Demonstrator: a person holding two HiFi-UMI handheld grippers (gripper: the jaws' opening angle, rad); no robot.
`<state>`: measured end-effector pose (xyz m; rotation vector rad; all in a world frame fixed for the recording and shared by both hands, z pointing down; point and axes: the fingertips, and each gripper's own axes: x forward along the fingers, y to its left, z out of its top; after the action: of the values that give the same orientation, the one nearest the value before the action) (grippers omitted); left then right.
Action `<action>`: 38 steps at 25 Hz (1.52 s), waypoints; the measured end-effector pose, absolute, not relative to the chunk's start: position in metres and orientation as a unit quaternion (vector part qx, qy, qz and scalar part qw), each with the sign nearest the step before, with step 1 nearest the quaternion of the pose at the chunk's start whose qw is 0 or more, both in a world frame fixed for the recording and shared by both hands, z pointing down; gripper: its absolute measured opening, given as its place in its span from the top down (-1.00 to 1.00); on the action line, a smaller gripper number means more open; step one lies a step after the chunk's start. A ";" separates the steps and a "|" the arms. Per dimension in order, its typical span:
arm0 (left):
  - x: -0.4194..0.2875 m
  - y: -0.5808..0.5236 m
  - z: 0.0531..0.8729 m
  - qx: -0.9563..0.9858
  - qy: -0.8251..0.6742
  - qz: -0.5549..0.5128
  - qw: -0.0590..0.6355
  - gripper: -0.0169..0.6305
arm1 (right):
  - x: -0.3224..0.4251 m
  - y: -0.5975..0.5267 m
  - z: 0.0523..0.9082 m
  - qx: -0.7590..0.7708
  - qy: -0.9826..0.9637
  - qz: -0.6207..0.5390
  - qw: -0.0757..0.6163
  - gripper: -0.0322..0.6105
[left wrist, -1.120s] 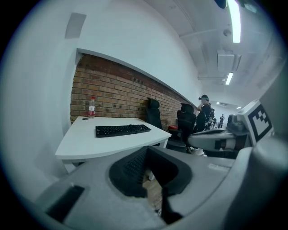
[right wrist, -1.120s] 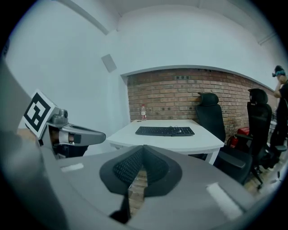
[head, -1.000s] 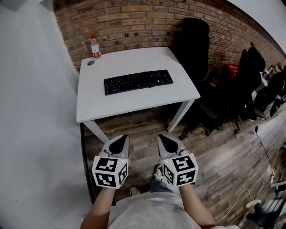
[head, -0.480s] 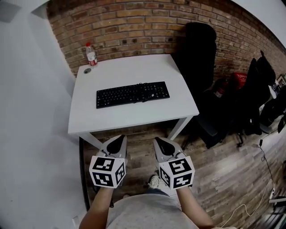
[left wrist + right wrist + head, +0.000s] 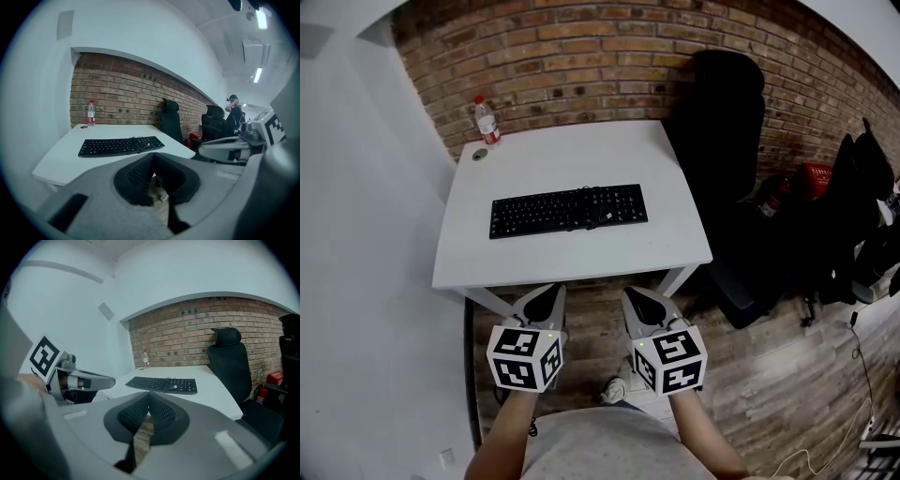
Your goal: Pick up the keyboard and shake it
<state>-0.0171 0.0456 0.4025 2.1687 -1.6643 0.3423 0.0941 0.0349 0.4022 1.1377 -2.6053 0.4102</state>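
Note:
A black keyboard (image 5: pixel 568 210) lies flat across the middle of the white table (image 5: pixel 581 155), its cable coiled on its right half. It shows too in the left gripper view as the keyboard (image 5: pixel 120 145) and in the right gripper view as the keyboard (image 5: pixel 162 384). My left gripper (image 5: pixel 546 296) and right gripper (image 5: pixel 638 298) hang side by side below the table's near edge, over the wooden floor. Both are shut and hold nothing. Neither touches the table or the keyboard.
A water bottle (image 5: pixel 487 120) and a small round cap (image 5: pixel 479 154) stand at the table's far left corner by the brick wall. A black office chair (image 5: pixel 724 112) stands right of the table, with more chairs and a red extinguisher (image 5: pixel 811 178) further right. A white wall runs along the left.
The view has closed in on the table: table and keyboard now sit lower and nearer to my grippers. The grippers keep their side-by-side pose, still shut.

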 end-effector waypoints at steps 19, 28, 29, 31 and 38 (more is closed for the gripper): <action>-0.027 -0.031 0.404 0.753 -0.617 0.115 0.196 0.97 | 0.105 -0.040 0.413 0.384 -0.900 0.144 0.147 0.86; -0.071 -0.089 0.418 0.749 -0.619 0.115 0.206 0.97 | 0.069 -0.102 0.424 0.384 -0.897 0.147 0.161 0.86; -0.079 -0.096 0.419 0.748 -0.620 0.116 0.208 0.97 | 0.063 -0.109 0.425 0.383 -0.897 0.148 0.162 0.86; -0.095 -0.109 0.422 0.746 -0.620 0.120 0.211 0.97 | 0.050 -0.124 0.425 0.383 -0.897 0.152 0.163 0.86; -0.147 -0.148 0.443 0.747 -0.612 0.124 0.228 0.97 | 0.009 -0.170 0.437 0.383 -0.893 0.163 0.171 0.86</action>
<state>-0.1475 -0.1485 0.4433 2.0580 -1.6847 0.3416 0.0095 -0.1699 0.4371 1.0873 -2.5367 0.4641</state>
